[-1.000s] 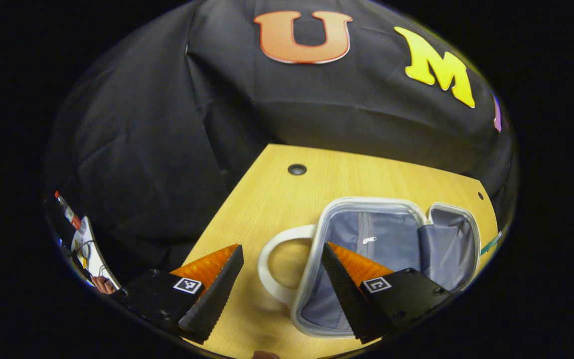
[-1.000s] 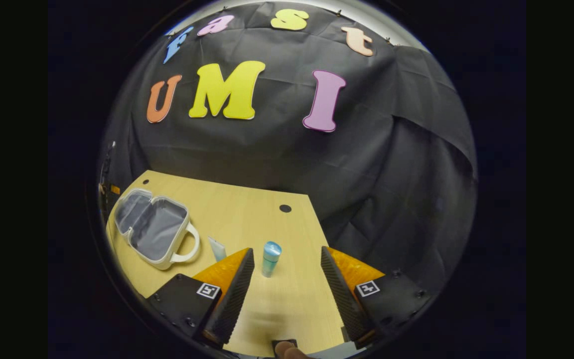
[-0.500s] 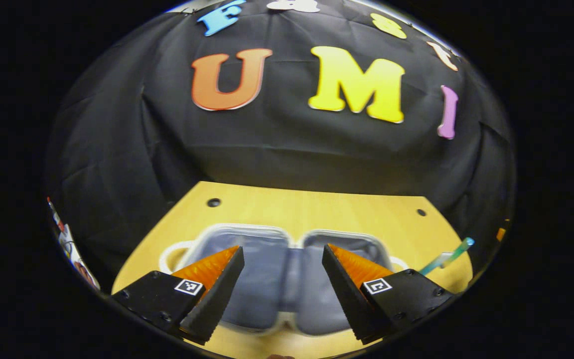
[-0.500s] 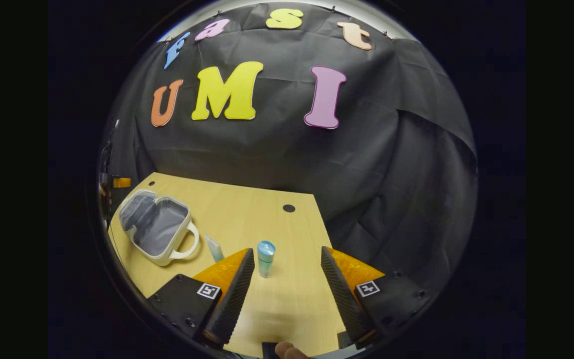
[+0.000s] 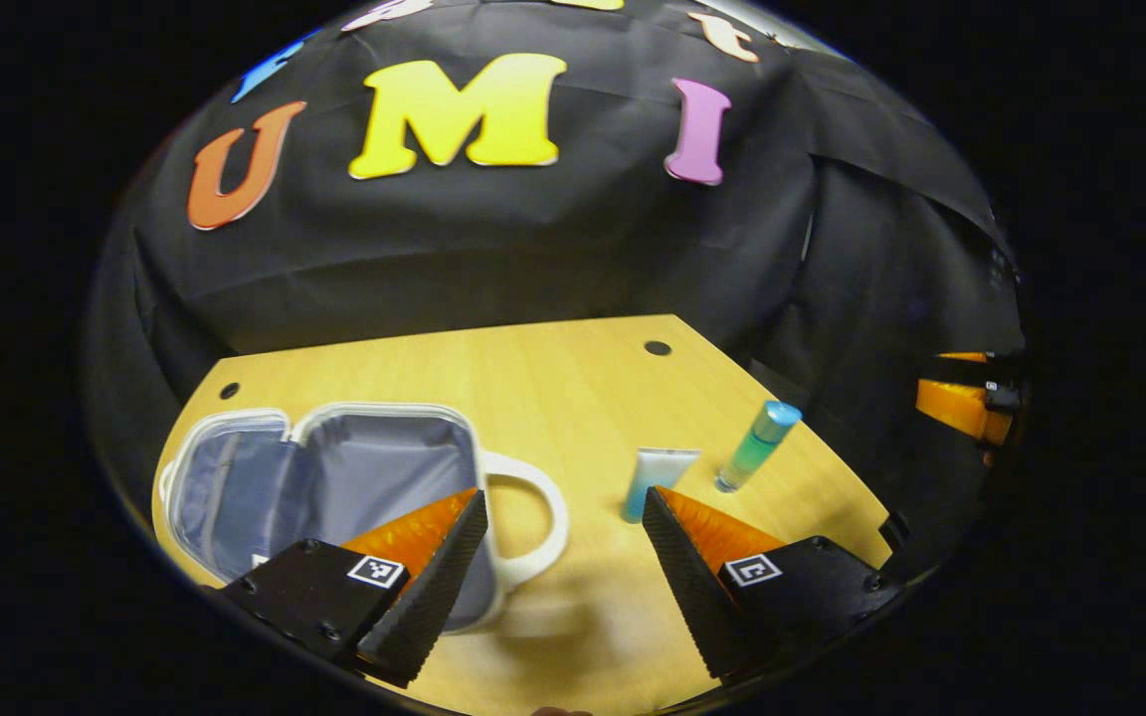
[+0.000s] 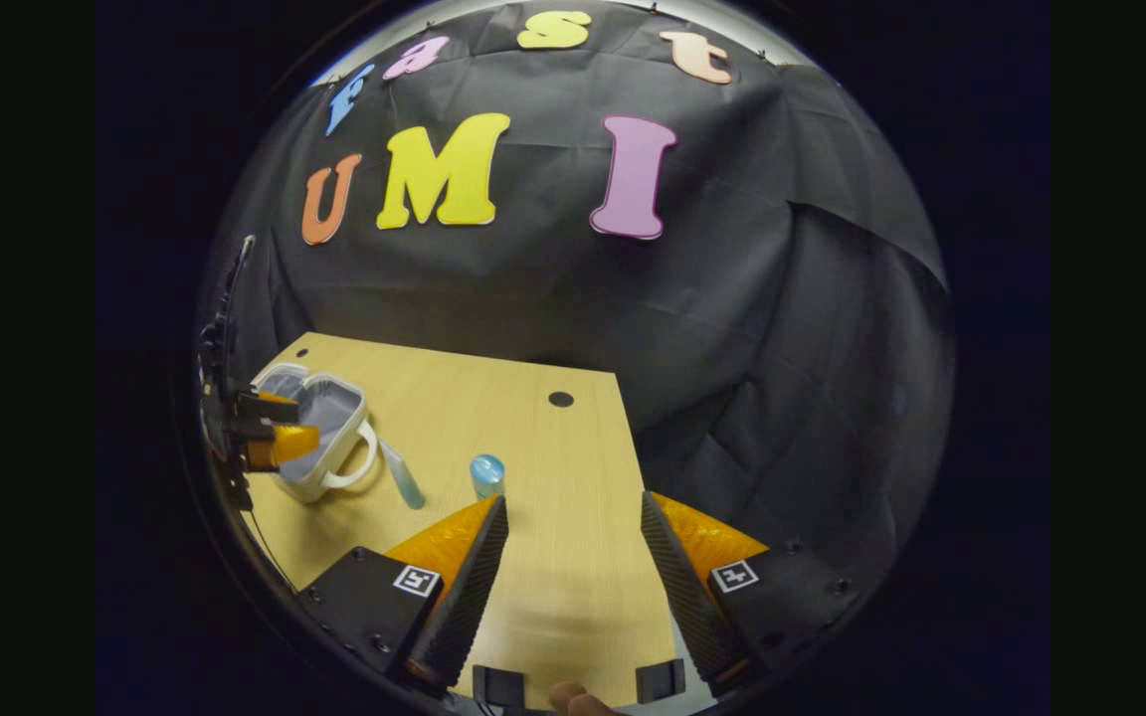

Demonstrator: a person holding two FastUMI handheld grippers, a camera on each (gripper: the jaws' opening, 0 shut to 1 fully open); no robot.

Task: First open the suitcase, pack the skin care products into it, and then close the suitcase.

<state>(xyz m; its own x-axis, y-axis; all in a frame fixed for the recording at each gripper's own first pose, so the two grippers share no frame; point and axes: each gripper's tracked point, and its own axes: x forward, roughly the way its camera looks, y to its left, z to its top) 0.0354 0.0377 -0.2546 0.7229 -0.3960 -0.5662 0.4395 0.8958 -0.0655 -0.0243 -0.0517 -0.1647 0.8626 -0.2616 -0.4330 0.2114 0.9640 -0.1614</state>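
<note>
The small white suitcase (image 5: 374, 467) lies open on the wooden table (image 5: 533, 388), grey lining up, its handle (image 5: 543, 517) pointing toward the products. A pale blue tube (image 5: 655, 477) lies flat to its right. A green-blue bottle (image 5: 757, 445) with a blue cap stands upright beyond the tube. My left gripper (image 5: 563, 494) is open above the table between the handle and the tube, holding nothing. My right gripper (image 6: 573, 497) is open and empty, hovering right of the bottle (image 6: 486, 475). The right gripper view also has the tube (image 6: 402, 475), the suitcase (image 6: 339, 413) and the left gripper (image 6: 285, 423).
The table has small round cable holes (image 5: 657, 348) near its back edge and ends at the black booth wall. The right gripper (image 5: 961, 383) hangs off the table's right corner in the left gripper view. Bare wood lies in front of the bottle.
My left gripper has swung right: the suitcase slid from centre to the left of its view, and the tube and bottle came into sight. In the right gripper view the bottle shifted left.
</note>
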